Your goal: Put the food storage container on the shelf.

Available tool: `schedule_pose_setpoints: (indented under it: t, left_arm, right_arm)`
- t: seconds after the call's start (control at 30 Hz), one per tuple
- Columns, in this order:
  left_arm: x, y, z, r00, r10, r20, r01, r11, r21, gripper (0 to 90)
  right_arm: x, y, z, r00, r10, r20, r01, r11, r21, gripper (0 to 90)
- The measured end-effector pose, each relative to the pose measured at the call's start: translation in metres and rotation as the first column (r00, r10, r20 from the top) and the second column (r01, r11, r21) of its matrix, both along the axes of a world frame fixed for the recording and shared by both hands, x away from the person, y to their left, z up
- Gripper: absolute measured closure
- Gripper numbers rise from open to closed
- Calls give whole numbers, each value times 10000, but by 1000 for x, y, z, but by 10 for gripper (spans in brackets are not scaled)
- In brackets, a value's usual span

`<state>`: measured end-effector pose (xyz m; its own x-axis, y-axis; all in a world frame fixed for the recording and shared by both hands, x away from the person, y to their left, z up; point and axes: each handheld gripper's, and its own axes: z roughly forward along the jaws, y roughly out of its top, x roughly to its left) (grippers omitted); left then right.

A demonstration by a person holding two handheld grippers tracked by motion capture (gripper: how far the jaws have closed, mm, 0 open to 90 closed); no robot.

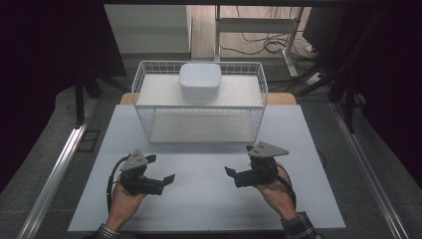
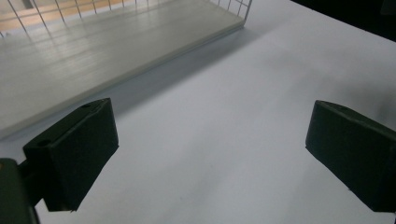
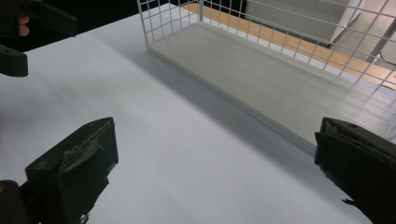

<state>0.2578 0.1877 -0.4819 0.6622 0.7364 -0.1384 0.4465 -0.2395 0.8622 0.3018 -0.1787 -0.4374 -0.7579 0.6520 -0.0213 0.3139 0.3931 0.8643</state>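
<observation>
Both tools are just hanging out low over the bench, nothing in either one. The left tool (image 1: 164, 169) sits lower left of centre in the high view, jaws spread wide and pointing toward the middle. In its own view the two black jaws stand far apart with bare white bench (image 2: 224, 140) between them. The right tool (image 1: 240, 160) is lower right of centre, jaws also spread wide and aimed back at the left one, with empty surface between them in its own view too. The left tool shows up in the upper left corner of the right gripper view (image 3: 18, 42). A hand holds each one from below: left hand (image 1: 124, 196), right hand (image 1: 276, 191), checked cuffs at the bottom edge.

Further up the frame, well apart from both tools, is a white wire rack (image 1: 199, 99) with two pale shelves. A white square bowl (image 1: 200, 79) sits on the top shelf, about centre. The lower shelf (image 3: 289, 84) runs across the top of both gripper views.
</observation>
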Motion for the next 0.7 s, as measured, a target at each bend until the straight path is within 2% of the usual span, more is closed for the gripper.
schedule_pose_setpoints:
  t: [0.33, 0.53, 0.7]
  left_arm:
    - [-14, 6, -12, 9996, 289, 75, -290, 9993, 237, 15]
    - [-20, 11, -20, 9989, 466, 33, -466, 9986, 234, 14]
    - [-24, 15, -28, 9979, 650, -53, -648, 9971, 398, 11]
  right_arm:
    - [-10, -21, -14, 9994, -351, -72, 350, 9992, -180, 0]
    - [-14, -34, -24, 9978, -649, -119, 649, 9979, -39, 0]
    - [-17, -39, -35, 9968, -785, -179, 780, 9966, -268, 0]
